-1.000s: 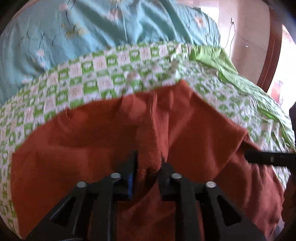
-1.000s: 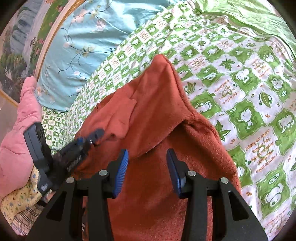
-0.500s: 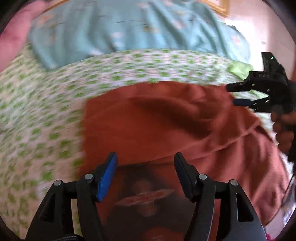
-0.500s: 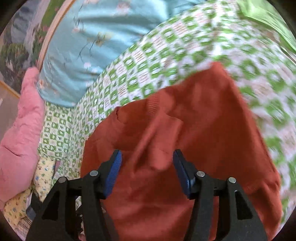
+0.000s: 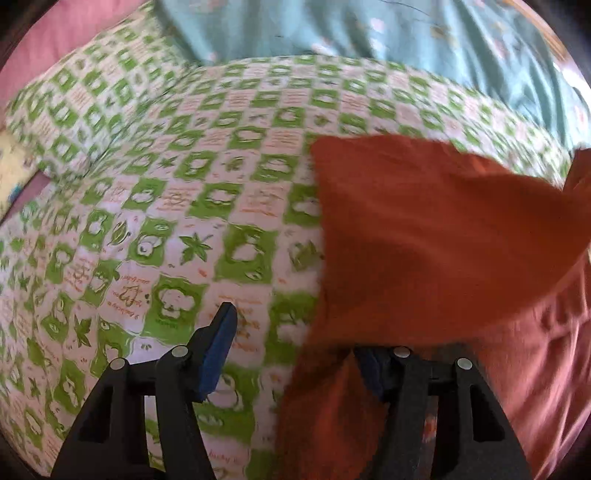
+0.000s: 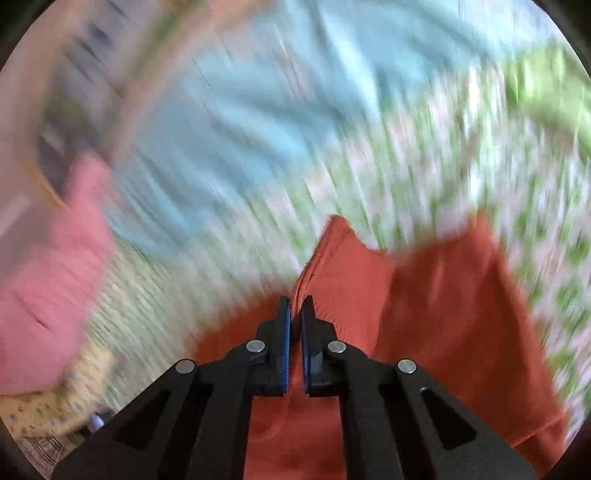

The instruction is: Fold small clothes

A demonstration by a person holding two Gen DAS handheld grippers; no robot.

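Rust-orange garment (image 5: 436,236) is soft matt cloth, faintly nappy like fleece or terry, no sheen; green-and-white checked bedsheet (image 5: 177,206) is smooth printed cotton-like cloth, matt. Left gripper (image 5: 295,332) and right gripper (image 6: 294,314) are matt black plastic with shiny metal rivets and blue rubbery-looking pads (image 5: 218,347). Far pale blue floral quilt (image 5: 369,33) looks smooth, slightly silky cloth.

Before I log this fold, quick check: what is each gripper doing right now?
Left gripper: open, holding nothing; the rust-red garment drapes over one of its fingers.
Right gripper: closed on a fold of the rust-red garment.
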